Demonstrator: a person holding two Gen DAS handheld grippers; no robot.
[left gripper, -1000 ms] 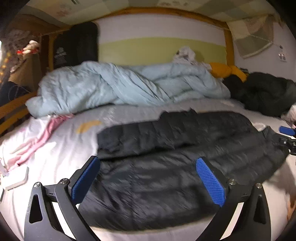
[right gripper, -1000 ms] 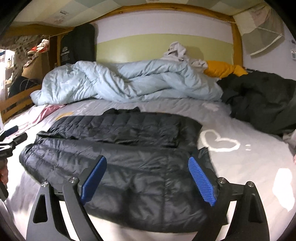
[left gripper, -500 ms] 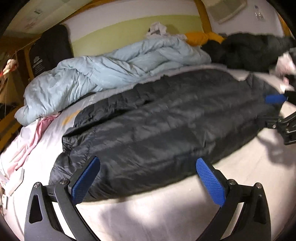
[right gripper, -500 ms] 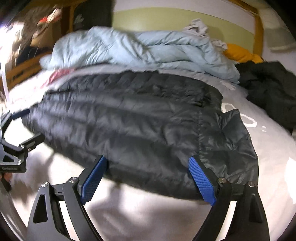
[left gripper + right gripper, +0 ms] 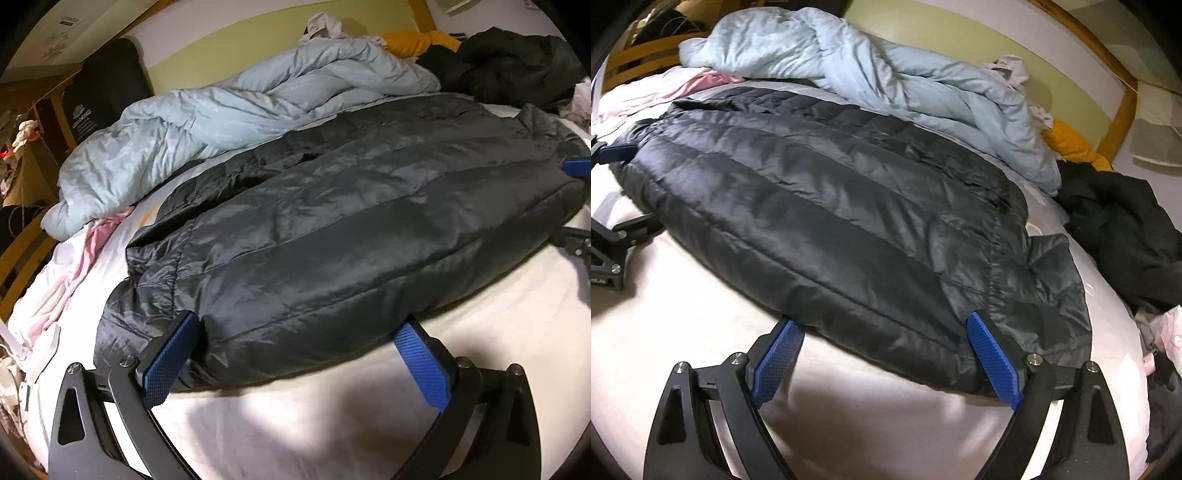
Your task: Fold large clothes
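A dark quilted puffer jacket (image 5: 332, 236) (image 5: 827, 206) lies flat across the white bed sheet (image 5: 369, 413), its long edge towards me. My left gripper (image 5: 298, 322) is open at that near edge by the jacket's left end. One blue pad touches the fabric and the other stands just off it. My right gripper (image 5: 883, 321) is open at the same edge near the right end, with the hem between its spread fingers. Each gripper also shows at the far side of the other's view: right gripper (image 5: 576, 203), left gripper (image 5: 624, 188).
A crumpled light-blue duvet (image 5: 236, 114) lies behind the jacket. A pile of black clothes (image 5: 1126, 229) and a yellow cushion (image 5: 417, 42) sit at the back right. Pink cloth (image 5: 74, 273) lies at the left. A wooden bed frame (image 5: 1123, 110) borders the wall.
Both grippers have come down and closer to the jacket's near edge, rolling as they went. The hem now sits between their open fingers. The jacket has not moved.
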